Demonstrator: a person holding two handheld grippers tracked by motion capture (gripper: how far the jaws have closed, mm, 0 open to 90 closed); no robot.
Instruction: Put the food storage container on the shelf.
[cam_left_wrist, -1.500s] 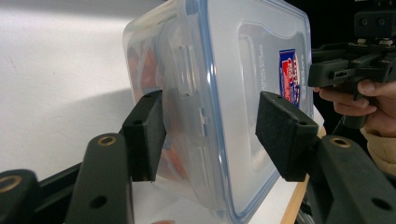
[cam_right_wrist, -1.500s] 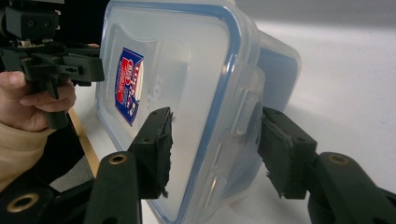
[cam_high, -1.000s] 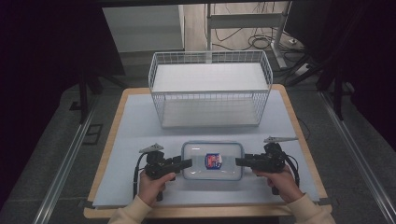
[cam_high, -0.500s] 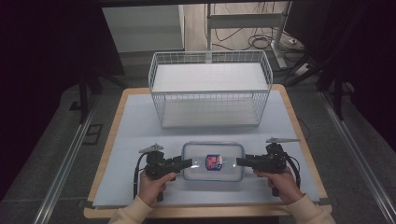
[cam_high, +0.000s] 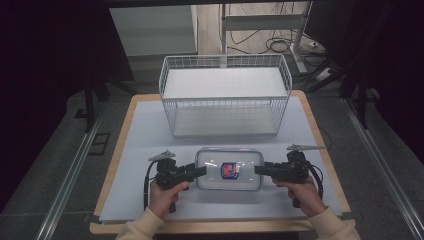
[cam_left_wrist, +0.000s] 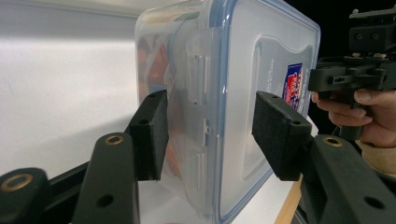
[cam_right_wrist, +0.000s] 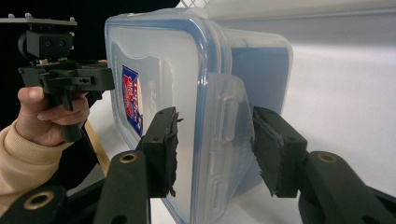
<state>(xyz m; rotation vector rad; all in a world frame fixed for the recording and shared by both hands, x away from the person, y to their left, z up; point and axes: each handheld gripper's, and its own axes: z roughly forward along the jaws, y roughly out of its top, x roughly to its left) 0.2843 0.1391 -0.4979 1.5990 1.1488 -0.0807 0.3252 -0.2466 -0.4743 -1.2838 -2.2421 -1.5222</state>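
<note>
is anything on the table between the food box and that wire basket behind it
Nothing visible does. The clear lidded box sits near the front edge with a tool at each short end, left tool and right tool. Bare white table lies between it and the wire basket, whose near wall is the one barrier.

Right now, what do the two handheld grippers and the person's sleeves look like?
Both the left gripper and the right gripper are black, each with two jaws, dark textured pads, brass-ringed pivot holes, a grey three-cornered plate on top and a black trailing cable. The person's sleeves are cream-coloured.
</note>
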